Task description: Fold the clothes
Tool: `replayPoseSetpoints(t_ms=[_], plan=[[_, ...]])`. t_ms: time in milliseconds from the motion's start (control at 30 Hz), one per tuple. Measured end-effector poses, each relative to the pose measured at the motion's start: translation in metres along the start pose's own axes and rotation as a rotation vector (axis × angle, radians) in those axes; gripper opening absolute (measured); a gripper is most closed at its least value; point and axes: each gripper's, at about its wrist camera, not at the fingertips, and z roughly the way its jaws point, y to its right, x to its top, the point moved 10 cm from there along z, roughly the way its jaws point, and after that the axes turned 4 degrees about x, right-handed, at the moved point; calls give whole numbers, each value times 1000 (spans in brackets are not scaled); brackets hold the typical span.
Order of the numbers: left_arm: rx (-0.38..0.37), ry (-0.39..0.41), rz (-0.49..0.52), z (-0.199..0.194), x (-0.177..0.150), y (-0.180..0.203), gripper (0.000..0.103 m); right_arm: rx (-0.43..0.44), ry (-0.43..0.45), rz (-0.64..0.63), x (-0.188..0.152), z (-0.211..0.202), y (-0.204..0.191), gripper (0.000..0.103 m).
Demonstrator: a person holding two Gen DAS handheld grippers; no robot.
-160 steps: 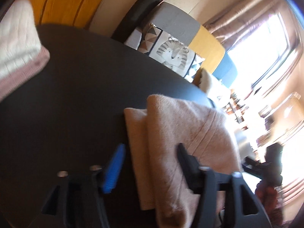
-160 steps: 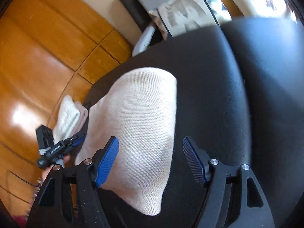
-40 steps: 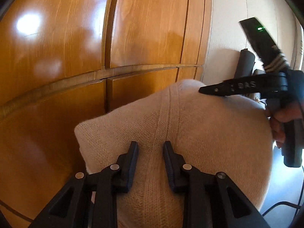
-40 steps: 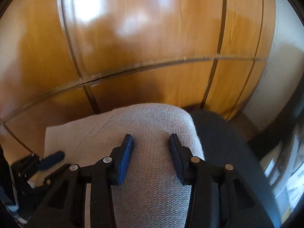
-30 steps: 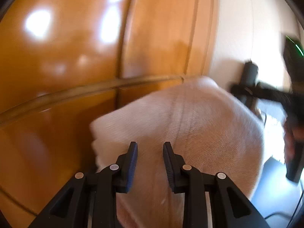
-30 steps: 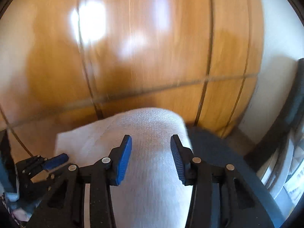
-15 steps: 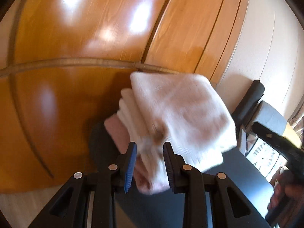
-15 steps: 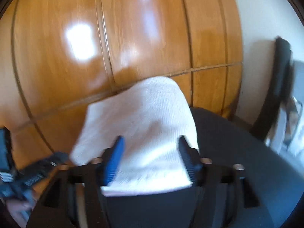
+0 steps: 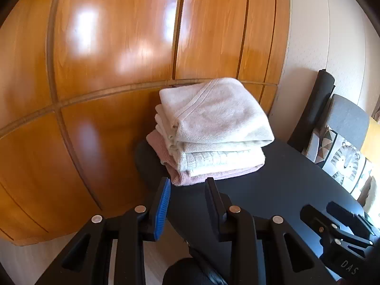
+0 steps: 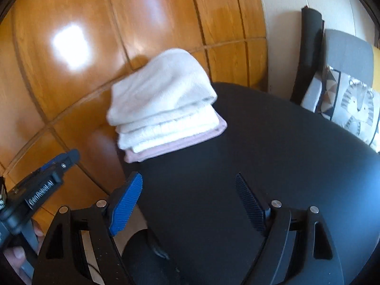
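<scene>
Fingers on the left gripper (image 9: 186,194) parted slightly and on the right gripper (image 10: 190,200) spread wide, both empty, should back off level so the folded knitwear stack (image 9: 211,130) at the black counter's (image 9: 285,185) far corner stays square.

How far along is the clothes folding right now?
Done: a folded beige knit tops the stack, over a cream cable-knit and a pink garment on the black table. In hand: nothing; left gripper and right gripper are open. No unfolded clothes visible.
</scene>
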Motion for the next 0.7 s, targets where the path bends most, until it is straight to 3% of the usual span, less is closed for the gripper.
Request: replayPoseSetpoints(t_ms=[167,333,567,700], plan=[[36,35,-31,-25,9,-7,31,-43,67,-89,3,-28,-19,83],[83,92,-14,-37,19,-15,33,-77,59,-90,0,-30,-25,83],[67,-21,-52,-18,8,-20,33,-94,20,-91,1,-15,-34,84],[86,-36,-49,-12,8,-25,33,-94,30,-113,7,-10,-42,83]])
